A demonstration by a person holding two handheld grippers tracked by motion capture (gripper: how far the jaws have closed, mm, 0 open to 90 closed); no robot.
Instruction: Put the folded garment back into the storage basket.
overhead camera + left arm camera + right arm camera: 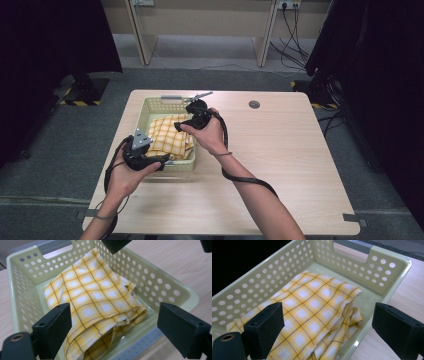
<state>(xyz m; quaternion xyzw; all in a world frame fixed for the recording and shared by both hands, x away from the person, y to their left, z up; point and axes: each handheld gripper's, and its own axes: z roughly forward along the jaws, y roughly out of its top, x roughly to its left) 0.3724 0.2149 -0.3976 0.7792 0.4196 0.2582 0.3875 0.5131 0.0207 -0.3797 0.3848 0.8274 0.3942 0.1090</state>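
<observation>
Pale wood worktop (280, 165) holds a green plastic basket (150, 106) full of round holes. Soft yellow checked cloth (167, 136) lies folded inside, under both tools. Left tool (162, 161) and right tool (181, 125) gape open, holding nothing.
</observation>
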